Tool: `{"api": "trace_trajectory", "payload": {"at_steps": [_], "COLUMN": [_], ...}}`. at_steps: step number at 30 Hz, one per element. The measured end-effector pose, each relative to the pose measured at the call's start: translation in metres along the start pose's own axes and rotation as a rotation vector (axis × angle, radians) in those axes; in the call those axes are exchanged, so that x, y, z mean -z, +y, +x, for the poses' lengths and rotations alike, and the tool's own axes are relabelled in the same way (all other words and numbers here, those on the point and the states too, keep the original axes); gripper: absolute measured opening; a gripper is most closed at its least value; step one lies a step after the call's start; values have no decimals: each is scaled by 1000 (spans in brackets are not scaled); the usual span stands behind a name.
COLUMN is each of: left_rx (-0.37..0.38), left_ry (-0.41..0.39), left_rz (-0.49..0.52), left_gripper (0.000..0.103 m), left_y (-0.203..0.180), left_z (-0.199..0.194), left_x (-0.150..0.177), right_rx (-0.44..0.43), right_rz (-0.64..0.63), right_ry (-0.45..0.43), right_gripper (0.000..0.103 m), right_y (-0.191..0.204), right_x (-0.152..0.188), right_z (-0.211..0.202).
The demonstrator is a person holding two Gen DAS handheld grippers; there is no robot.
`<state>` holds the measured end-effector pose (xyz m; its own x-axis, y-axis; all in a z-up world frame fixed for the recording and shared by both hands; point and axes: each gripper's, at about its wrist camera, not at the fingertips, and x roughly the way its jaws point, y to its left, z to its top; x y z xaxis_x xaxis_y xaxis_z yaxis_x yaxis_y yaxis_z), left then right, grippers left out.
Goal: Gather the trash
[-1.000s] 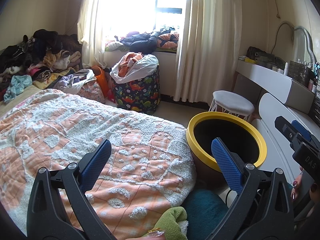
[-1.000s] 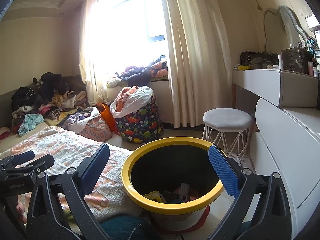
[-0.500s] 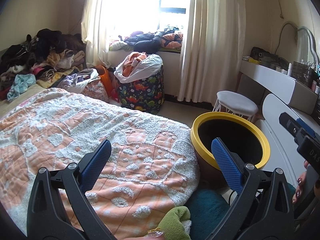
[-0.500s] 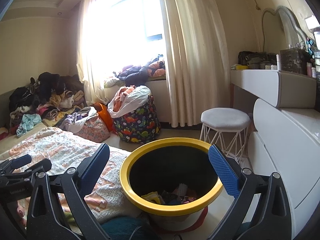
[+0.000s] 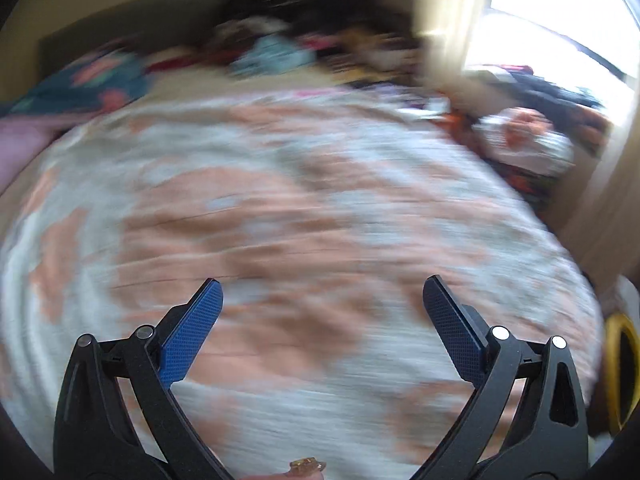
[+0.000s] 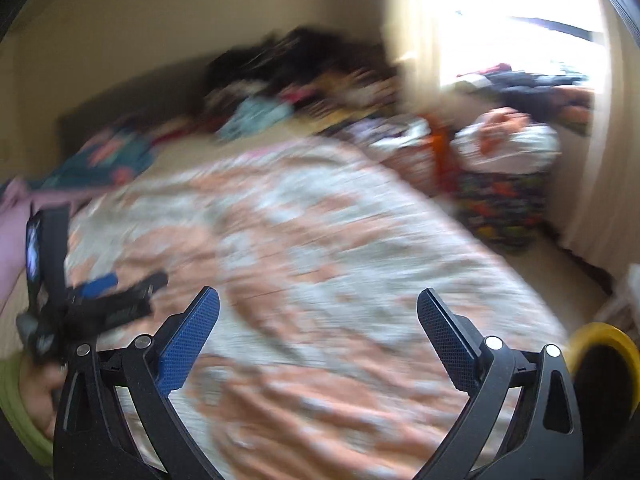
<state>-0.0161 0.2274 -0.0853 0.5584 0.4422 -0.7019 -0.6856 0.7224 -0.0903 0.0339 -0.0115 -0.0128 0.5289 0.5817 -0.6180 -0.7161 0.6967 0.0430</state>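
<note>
Both of your grippers have swung away from the yellow-rimmed bin (image 6: 604, 344) and now face the bed (image 5: 304, 216); half a second ago the bin filled the middle of the right wrist view, and now it sits at the far right edge of both views, beside the bed's corner. The pictures are heavily smeared, which suggests you are still turning fast.

Your left gripper (image 5: 322, 308) has its fingers spread wide with nothing between them, and the same goes for your right gripper (image 6: 318, 316): wide apart, empty. In the right wrist view the left gripper shows at the lower left, low over the blanket.

This reads as a search for the next piece of trash. No trash can be made out on the blanket through the blur, and the clothes pile (image 6: 288, 92) at the far side of the bed is too smeared to sort. Slow the turn so you can spot something to pick up before carrying it back to the bin
</note>
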Motion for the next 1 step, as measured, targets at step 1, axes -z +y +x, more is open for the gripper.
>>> {"api": "trace_trajectory", "payload": {"at_steps": [1], "left_rx": [-94], "left_ry": [26], "left_rz": [-45], "left_gripper": [92], "left_y": [31], "left_z": [14], "left_x": [-4], "right_rx": [-42], "right_rz": [-39], "right_ry": [58], "right_gripper": [96], "right_y": [23], "right_x": [-4], "right_z": [27]}}
